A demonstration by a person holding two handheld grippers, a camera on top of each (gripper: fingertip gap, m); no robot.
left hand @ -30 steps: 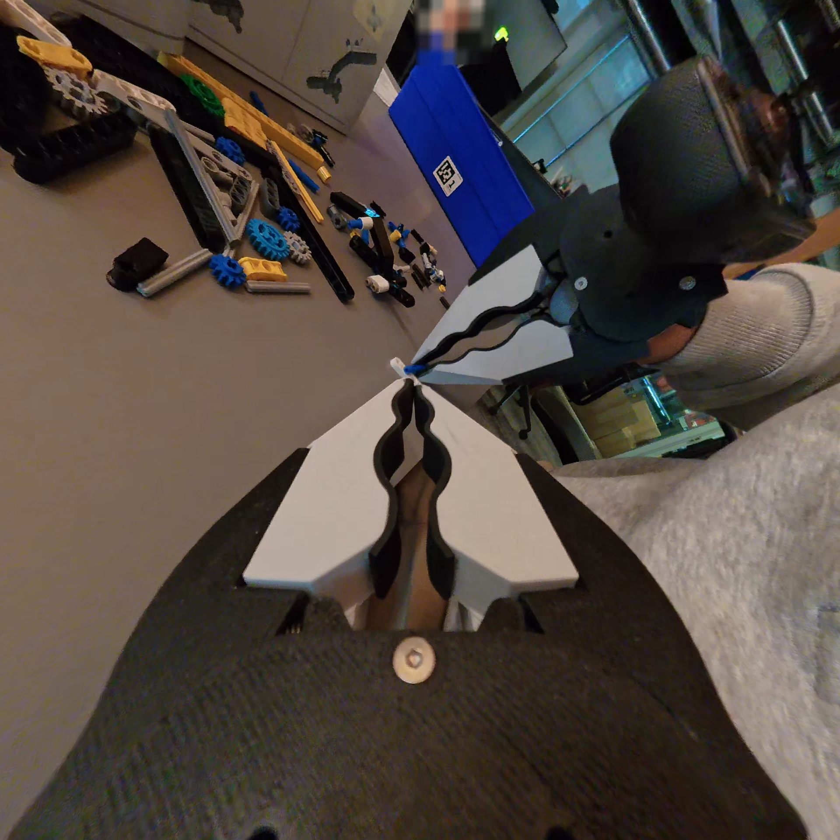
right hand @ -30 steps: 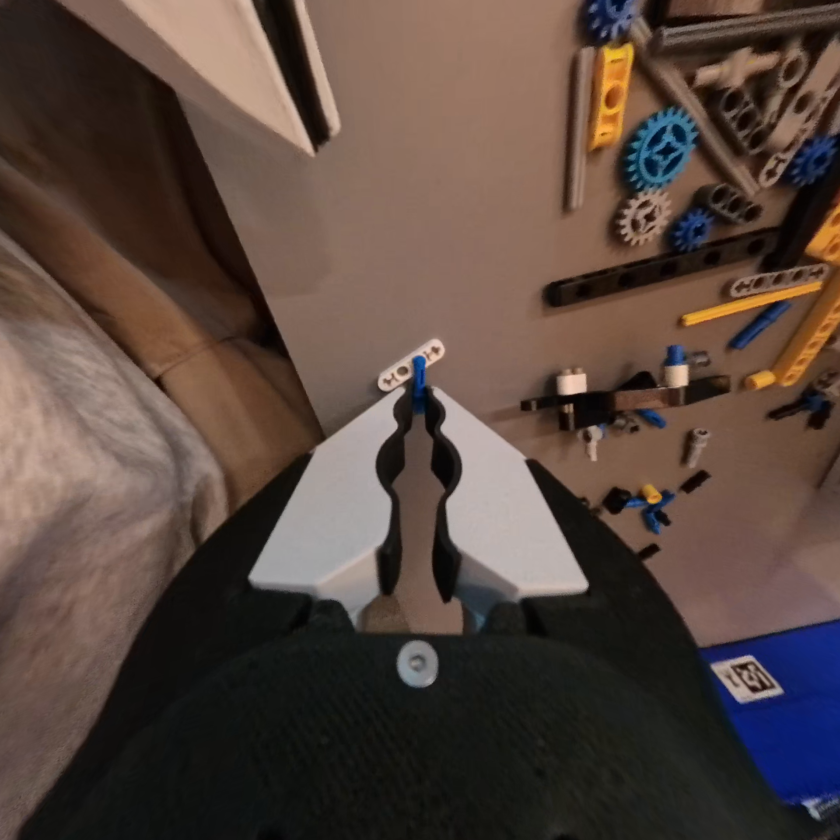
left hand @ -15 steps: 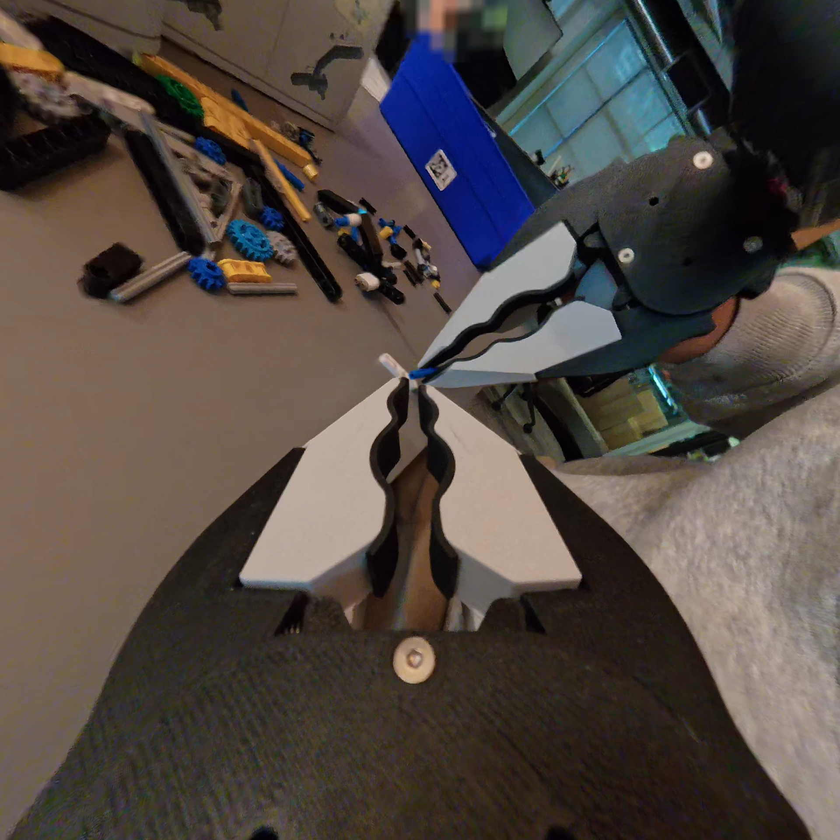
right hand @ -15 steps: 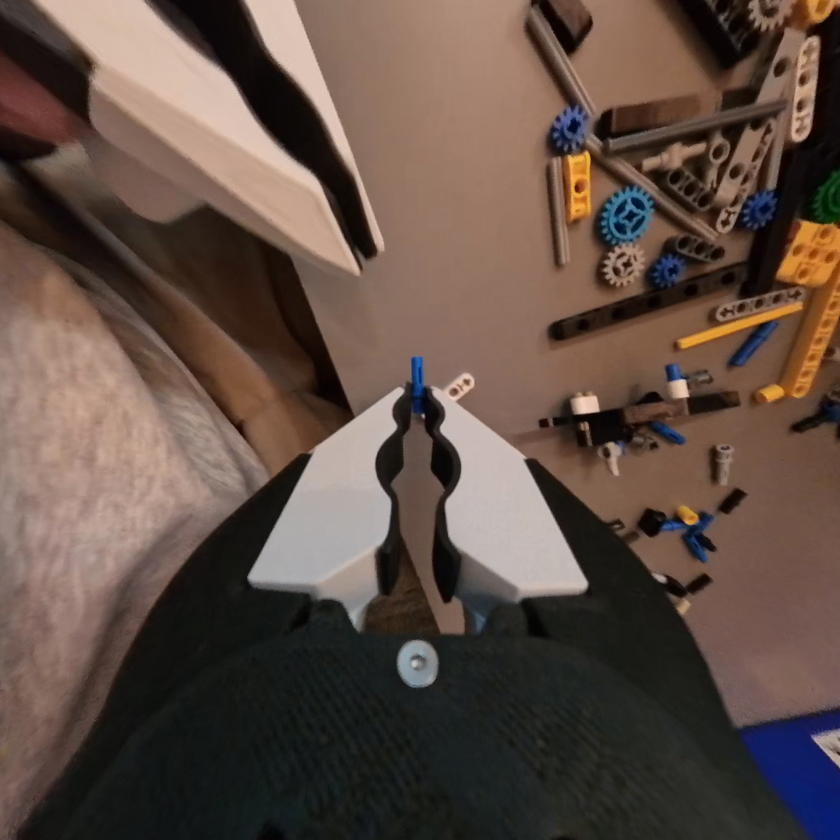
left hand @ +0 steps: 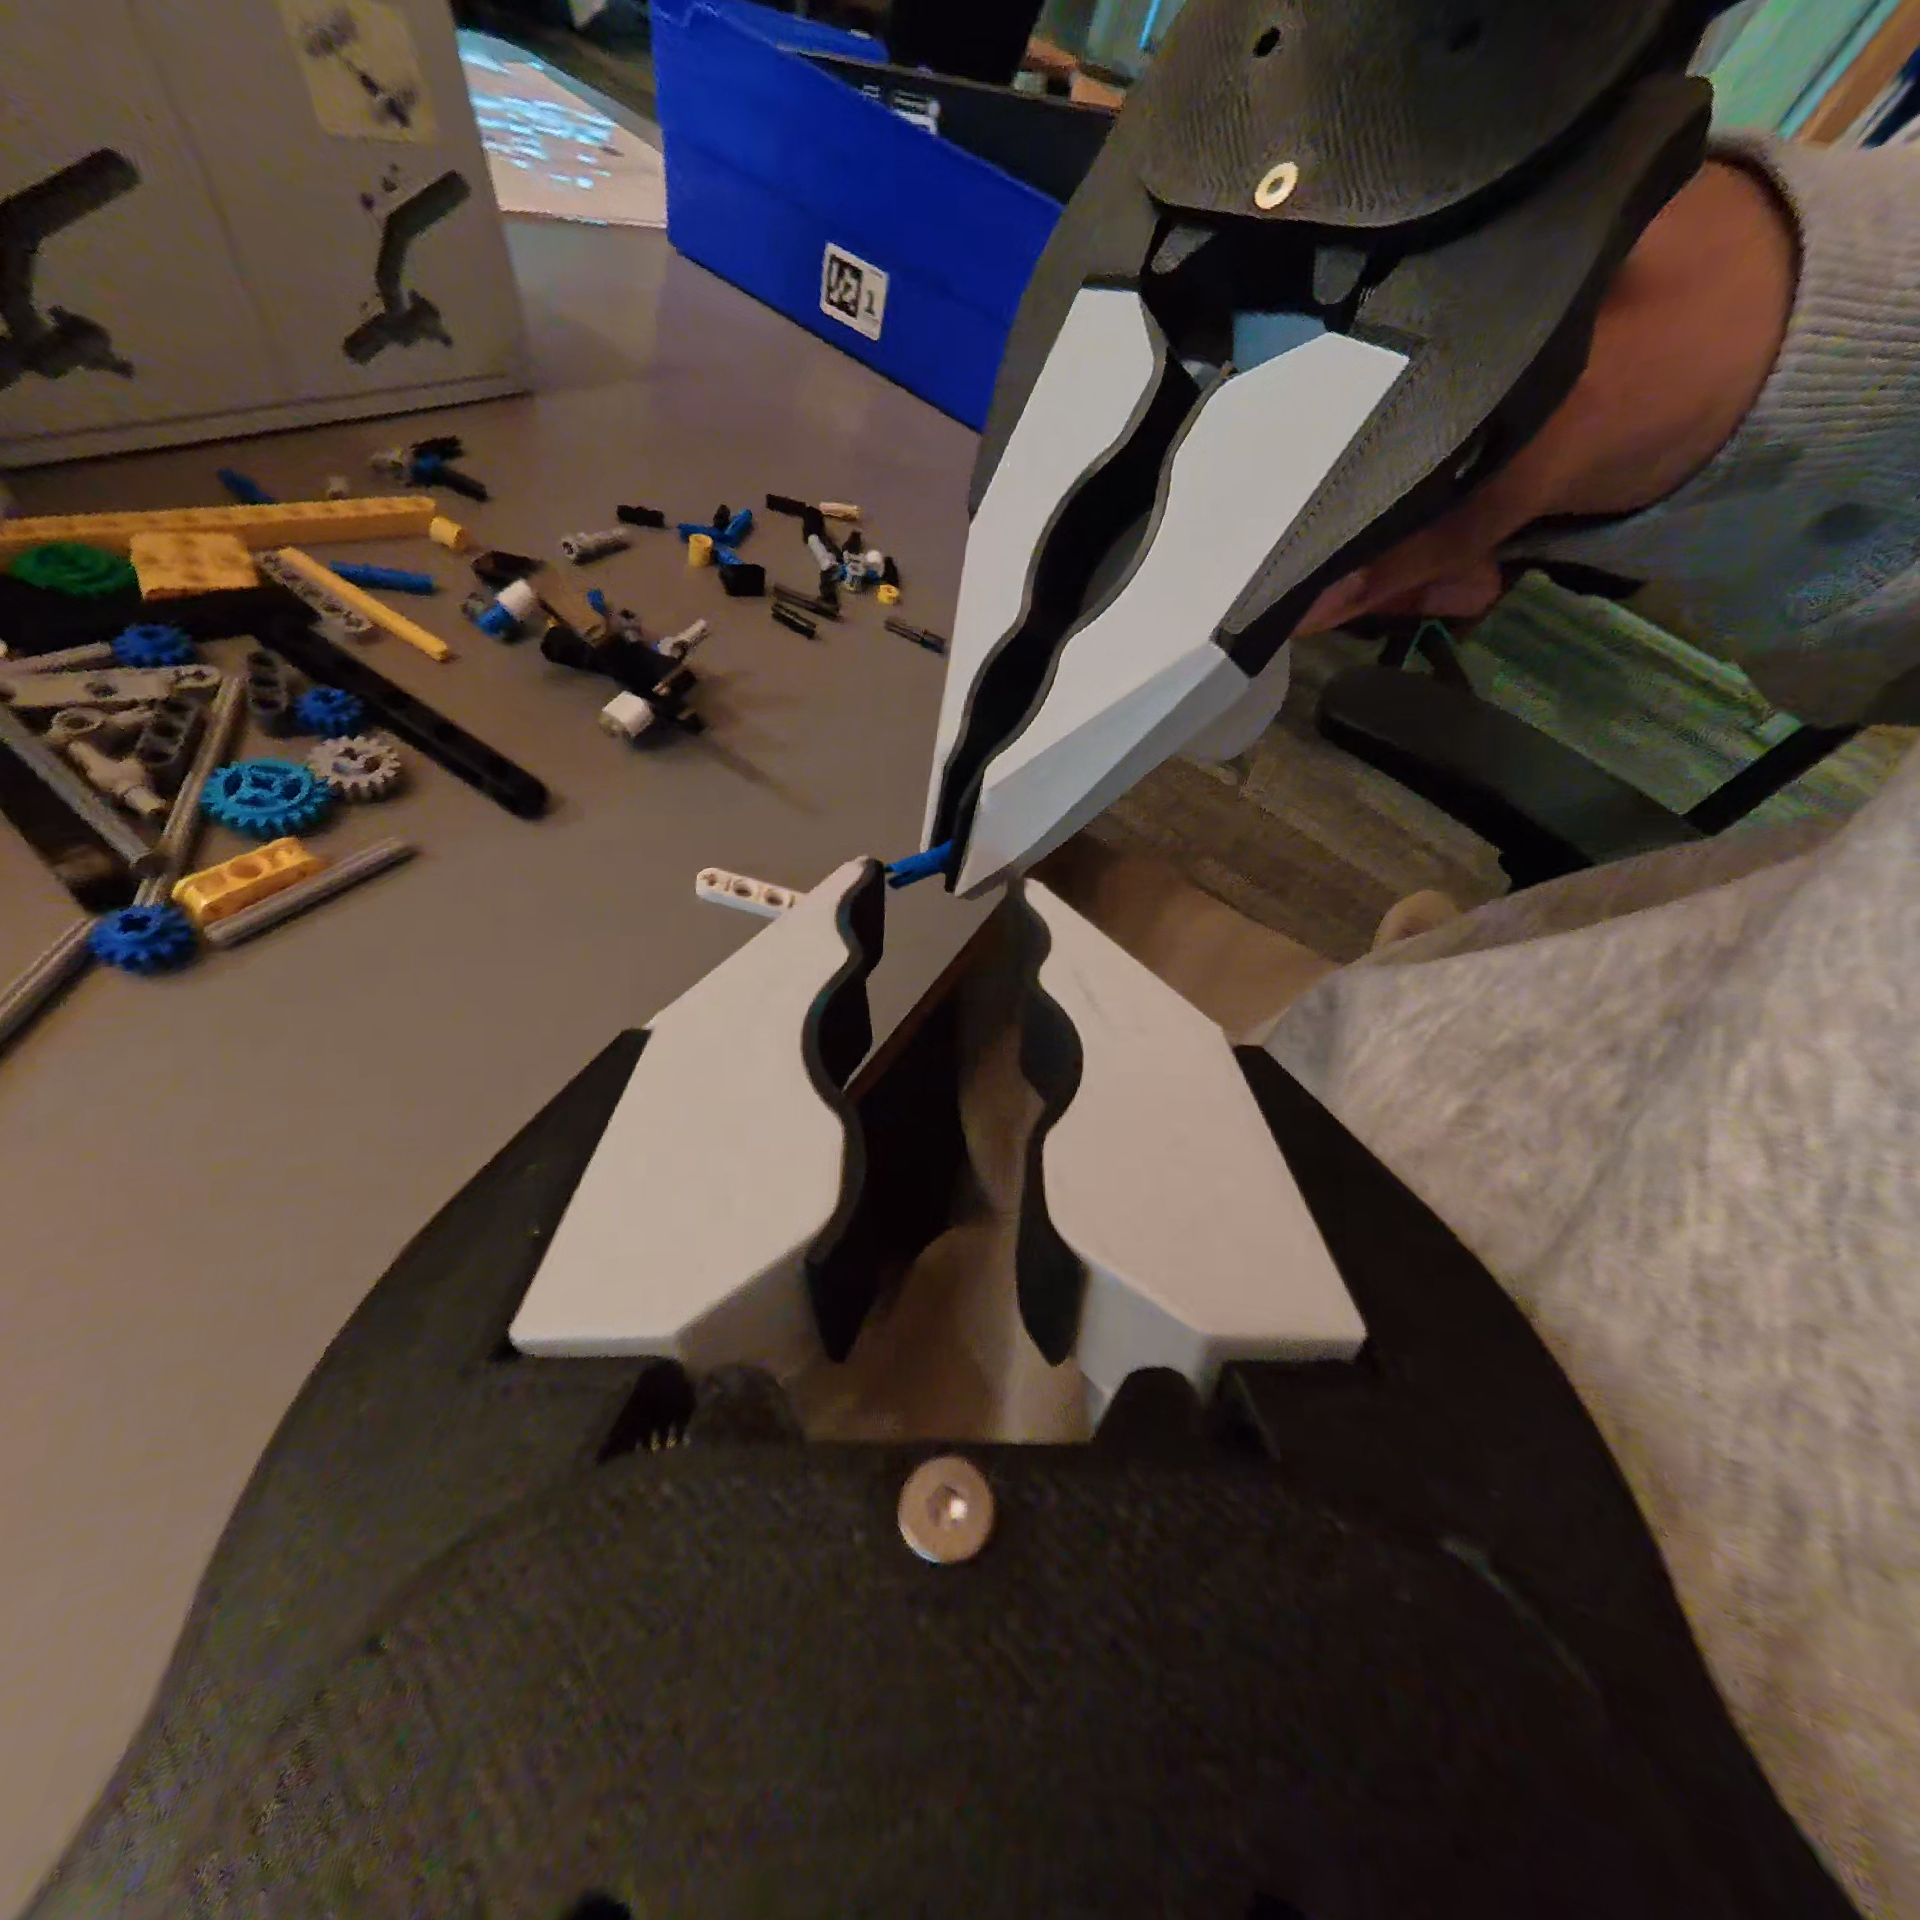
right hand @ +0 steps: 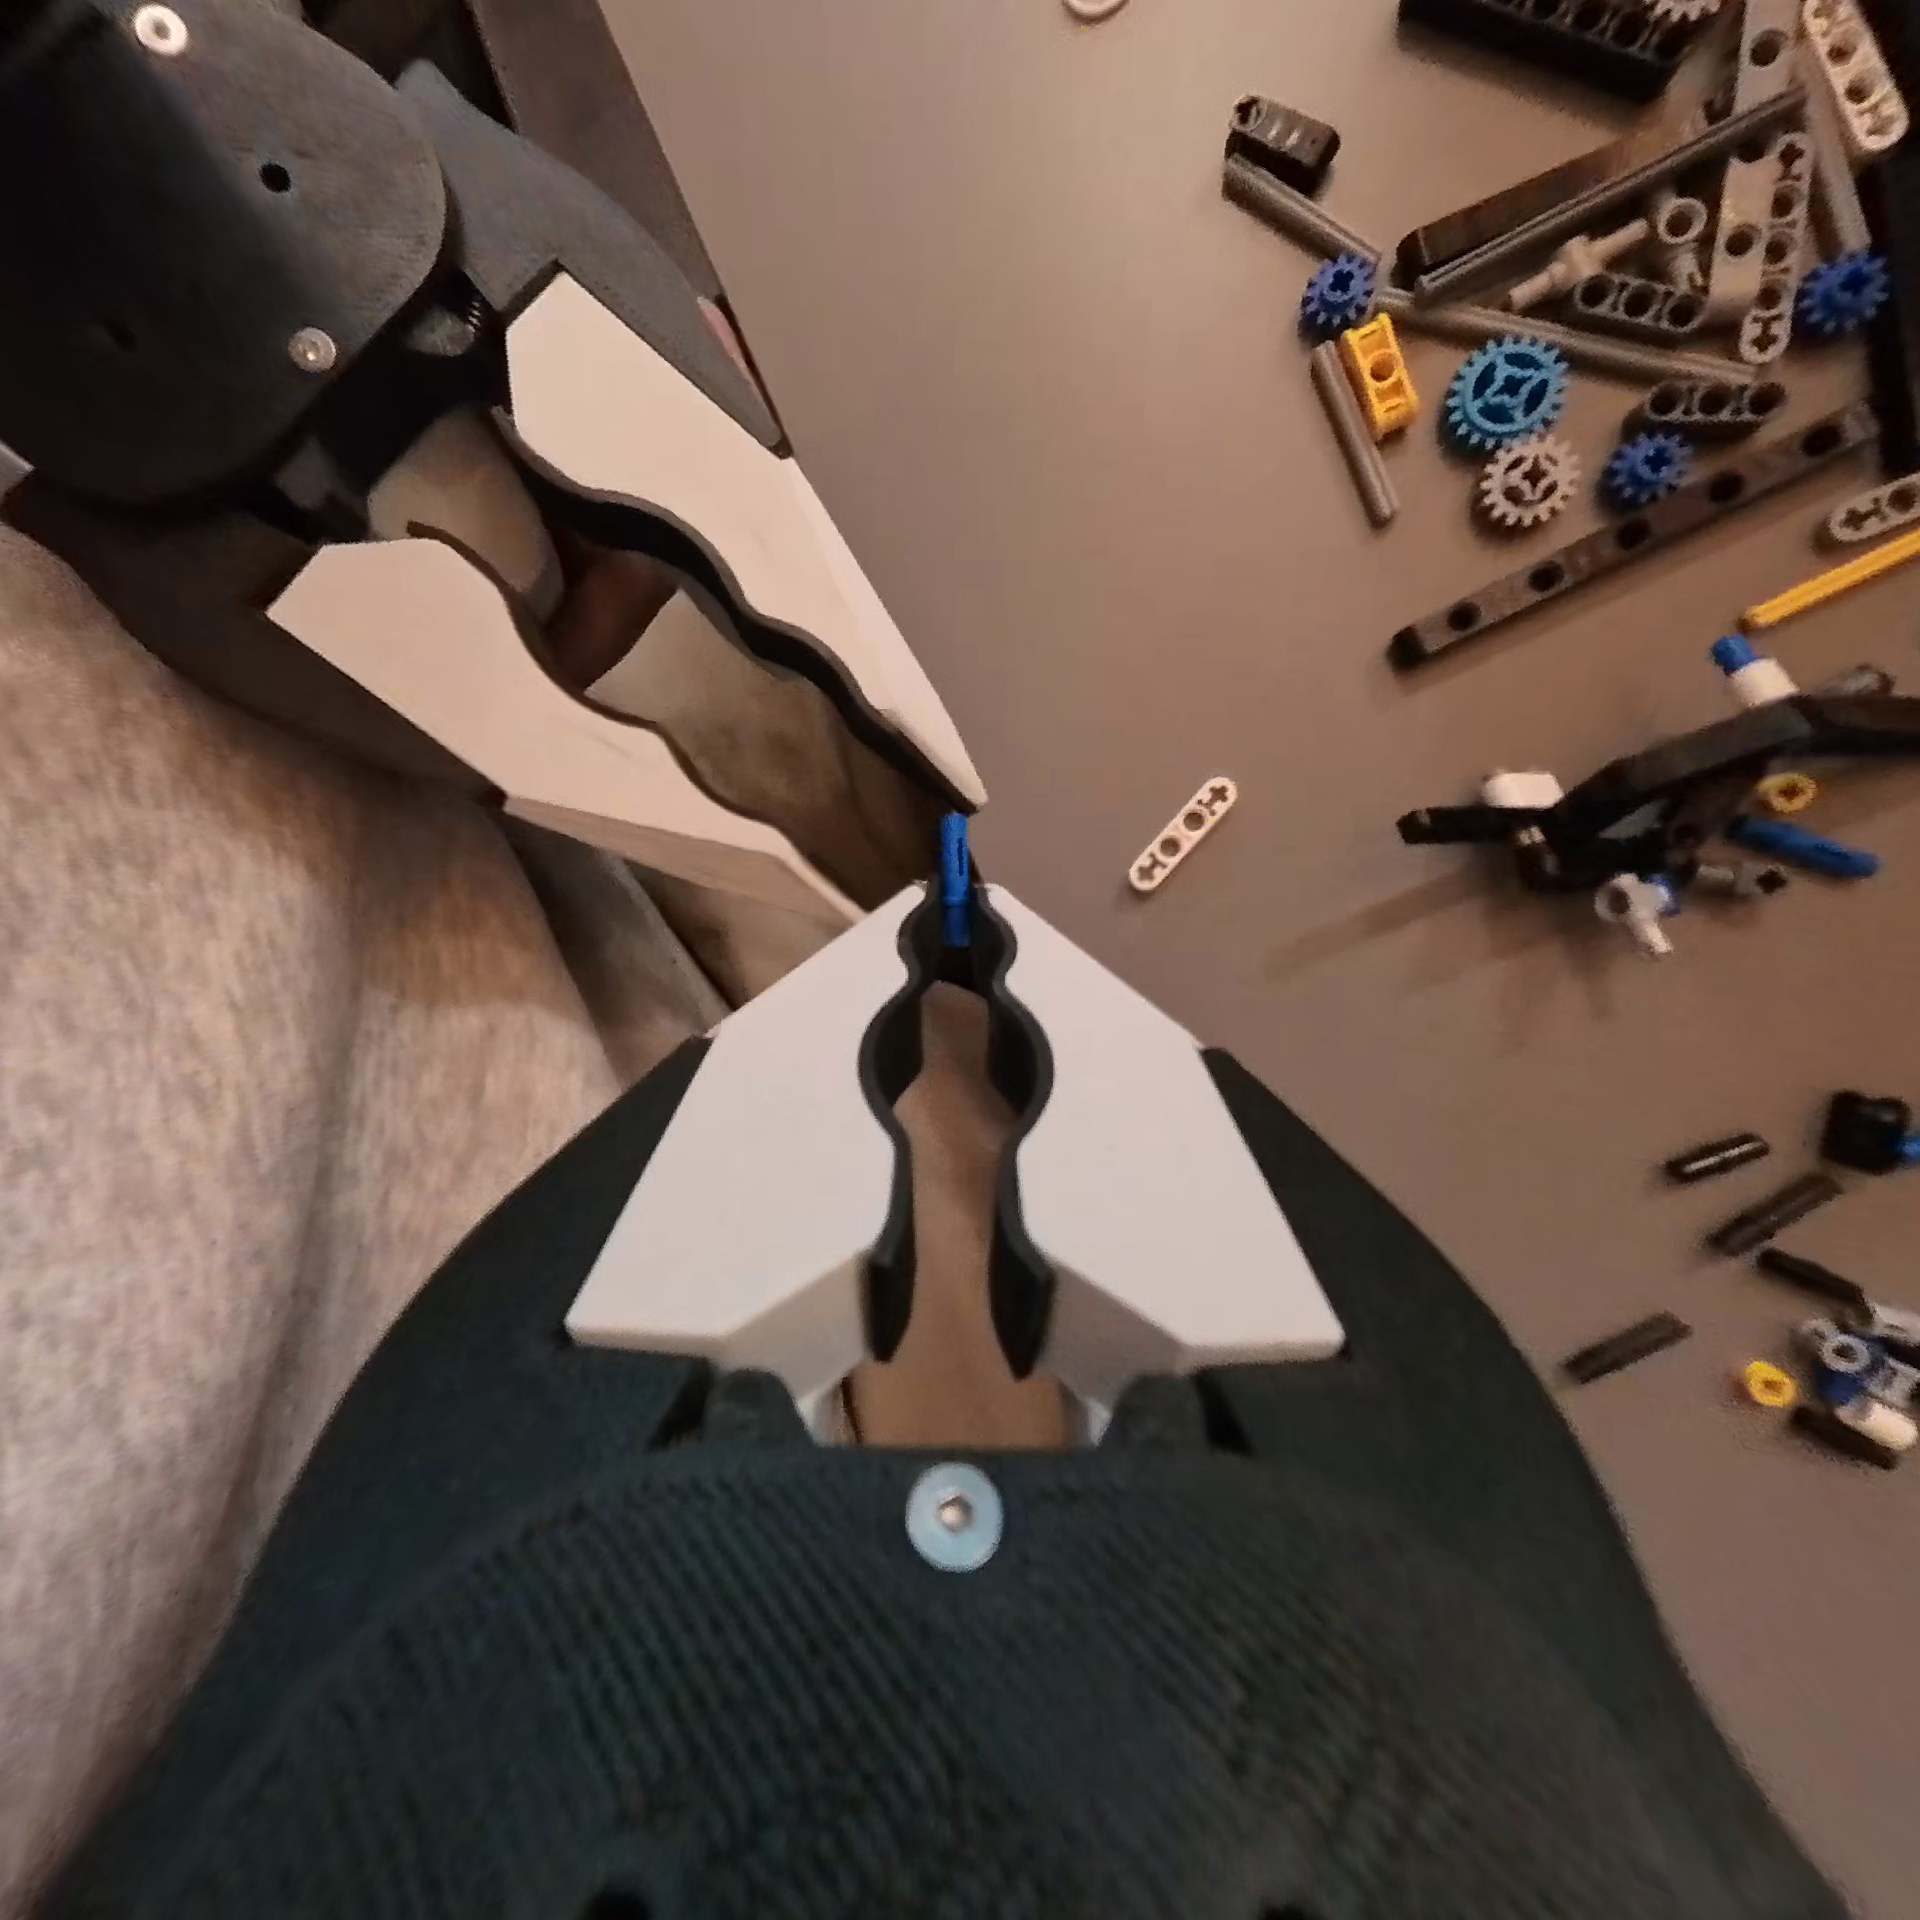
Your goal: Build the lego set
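Observation:
My right gripper [right hand: 956, 902] is shut on a small blue pin [right hand: 954, 878], which sticks out past its tips. In the left wrist view it comes in from the upper right with the blue pin [left hand: 920, 862] at its tip. My left gripper [left hand: 943, 888] is open and empty, and its tips stand on either side of the pin's free end. The pin is close to its left fingertip [left hand: 864, 883]. The left gripper [right hand: 912, 860] also shows in the right wrist view. A thin white beam [left hand: 743, 888] lies flat on the grey table [left hand: 312, 1143] just beyond, and it also shows in the right wrist view [right hand: 1184, 833].
Loose parts lie spread over the table: blue gears [left hand: 265, 795], a long black beam [left hand: 416, 717], a yellow piece [left hand: 244, 878], a black sub-assembly [right hand: 1662, 800]. A blue bin [left hand: 831, 208] and a grey box [left hand: 260, 208] stand at the back. Both grippers are at the table's near edge, by a person's grey sleeve [left hand: 1610, 1143]. My two grippers' fingertips are within a few centimetres of each other. The yellow piece [left hand: 244, 878] is about 12 cm from my left fingertips. My right wrist view [right hand: 1372, 367] looks at it from another angle.
My left gripper was shut and has opened around the tip of the blue pin. My right gripper has kept hold of the pin and turned. The white beam stays on the table.

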